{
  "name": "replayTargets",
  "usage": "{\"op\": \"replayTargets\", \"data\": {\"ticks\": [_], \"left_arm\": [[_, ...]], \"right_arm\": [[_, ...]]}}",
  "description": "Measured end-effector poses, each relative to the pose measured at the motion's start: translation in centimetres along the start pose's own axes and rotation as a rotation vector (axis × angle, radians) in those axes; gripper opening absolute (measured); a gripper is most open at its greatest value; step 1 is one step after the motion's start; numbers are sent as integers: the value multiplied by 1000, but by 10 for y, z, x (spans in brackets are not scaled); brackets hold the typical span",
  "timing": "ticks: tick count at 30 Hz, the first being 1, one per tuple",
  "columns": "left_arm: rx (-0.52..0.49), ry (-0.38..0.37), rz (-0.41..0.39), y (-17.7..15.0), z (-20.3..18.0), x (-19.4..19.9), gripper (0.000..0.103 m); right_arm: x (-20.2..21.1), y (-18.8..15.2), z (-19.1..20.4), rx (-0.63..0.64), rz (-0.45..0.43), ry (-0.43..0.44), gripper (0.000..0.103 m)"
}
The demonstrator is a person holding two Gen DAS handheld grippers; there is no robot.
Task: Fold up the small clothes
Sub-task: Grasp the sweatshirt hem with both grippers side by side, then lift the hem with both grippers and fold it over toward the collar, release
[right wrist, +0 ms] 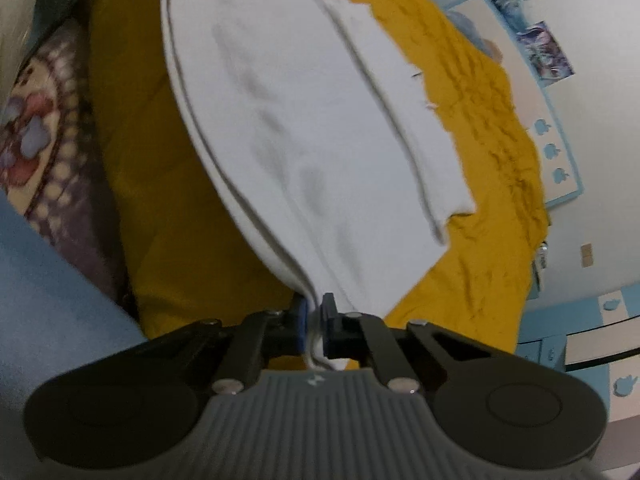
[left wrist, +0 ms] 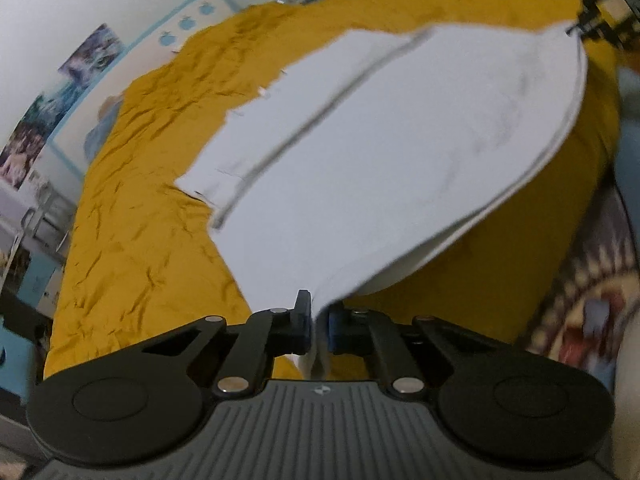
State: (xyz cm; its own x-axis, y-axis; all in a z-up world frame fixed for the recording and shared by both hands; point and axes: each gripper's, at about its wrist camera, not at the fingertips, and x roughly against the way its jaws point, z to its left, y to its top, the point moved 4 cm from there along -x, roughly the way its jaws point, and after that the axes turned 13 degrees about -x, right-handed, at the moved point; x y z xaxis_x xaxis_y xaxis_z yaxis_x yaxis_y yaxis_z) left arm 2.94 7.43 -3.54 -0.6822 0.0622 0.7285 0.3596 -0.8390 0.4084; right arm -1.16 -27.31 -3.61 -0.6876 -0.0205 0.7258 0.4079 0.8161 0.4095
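Observation:
A white garment (left wrist: 384, 152) is stretched out above a mustard-yellow cloth surface (left wrist: 140, 240). My left gripper (left wrist: 319, 320) is shut on one corner of its doubled edge. My right gripper (right wrist: 315, 328) is shut on the other corner; it also shows far off in the left wrist view (left wrist: 580, 24). The garment (right wrist: 304, 120) hangs taut between the two, its near edge lifted and its far part lying on the yellow cloth (right wrist: 472, 248). A seam line runs along the garment's length.
A patterned rug (right wrist: 44, 136) lies on the floor beside the yellow surface. A wall with posters (left wrist: 88, 56) and a light-blue board with apple shapes (right wrist: 556, 152) stands behind. A blue rounded object (left wrist: 100, 128) sits at the far edge of the yellow cloth.

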Motion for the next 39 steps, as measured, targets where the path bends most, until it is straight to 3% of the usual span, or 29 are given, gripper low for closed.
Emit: {"op": "replayTargets", "data": {"ticks": [6,11,16,21,27,31,39], "left_arm": [[84,55,-29,25,54,-3,8],[112,153,-69,53,106,-12,8],[127,264,-106,90,158,-31,8],[198,312,-142,122,209,-61,8],[234,296,-133,148,255,-124,8],[267,235,-83,146,267,-187,8],[349,111,20,126,274,-300,15]], "right_arm": [[13,41,-47,-21,-97,-125,0],[9,86,-98,-56,-175,-246,0],[-9,138,-161,-117,-250,-364,0],[-46,183,-219,-207,-278,-416,0],[-118,229,-280,-287,-259,-408,0],[-194,244,-307,-323,-205,-332,0],[-341,234,-294,-390,-71,-213,0]]}}
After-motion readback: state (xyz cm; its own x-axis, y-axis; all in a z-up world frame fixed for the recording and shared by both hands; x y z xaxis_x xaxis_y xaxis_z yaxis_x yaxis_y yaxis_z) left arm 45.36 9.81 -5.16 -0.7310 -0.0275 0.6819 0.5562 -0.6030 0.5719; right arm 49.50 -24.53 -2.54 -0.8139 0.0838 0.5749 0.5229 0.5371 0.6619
